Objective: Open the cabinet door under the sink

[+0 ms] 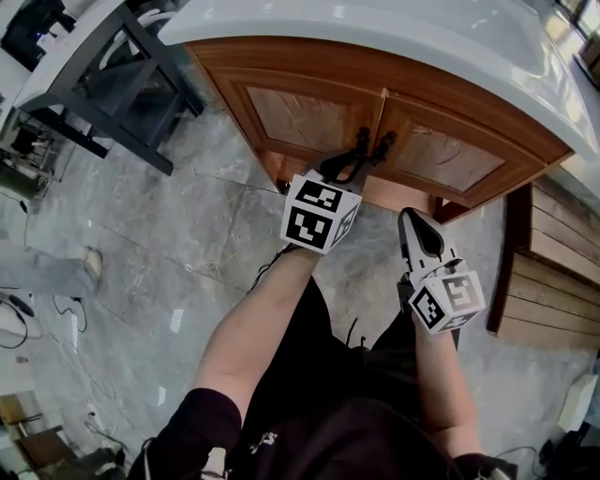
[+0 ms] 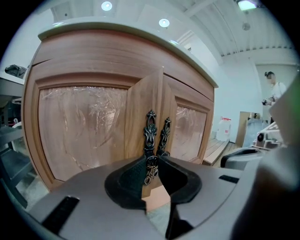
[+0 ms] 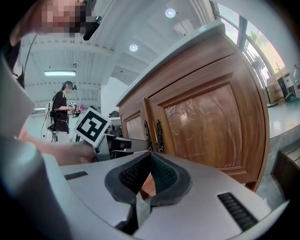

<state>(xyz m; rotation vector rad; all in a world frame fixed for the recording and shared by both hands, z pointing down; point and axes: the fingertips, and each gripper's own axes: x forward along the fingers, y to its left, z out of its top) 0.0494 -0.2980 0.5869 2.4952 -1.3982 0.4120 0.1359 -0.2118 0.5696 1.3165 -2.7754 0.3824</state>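
The wooden sink cabinet has two doors, the left door (image 1: 300, 117) (image 2: 84, 126) and the right door (image 1: 441, 159) (image 3: 201, 122). Each carries a dark ornate handle at the middle seam. My left gripper (image 1: 359, 152) (image 2: 151, 164) reaches the left door's handle (image 2: 150, 133). Its pads press on both sides of the handle's round lower end. That door's inner edge stands slightly proud of the right door. The right door's handle (image 2: 164, 136) hangs free beside it. My right gripper (image 1: 411, 220) (image 3: 150, 157) hovers lower right, away from the cabinet, shut with nothing in it.
A white countertop (image 1: 375, 28) overhangs the cabinet. A dark metal frame (image 1: 122, 94) stands at the upper left on the marble floor. A wooden slatted platform (image 1: 553, 272) lies at the right. People stand far off in the room (image 3: 61, 112) (image 2: 274, 89).
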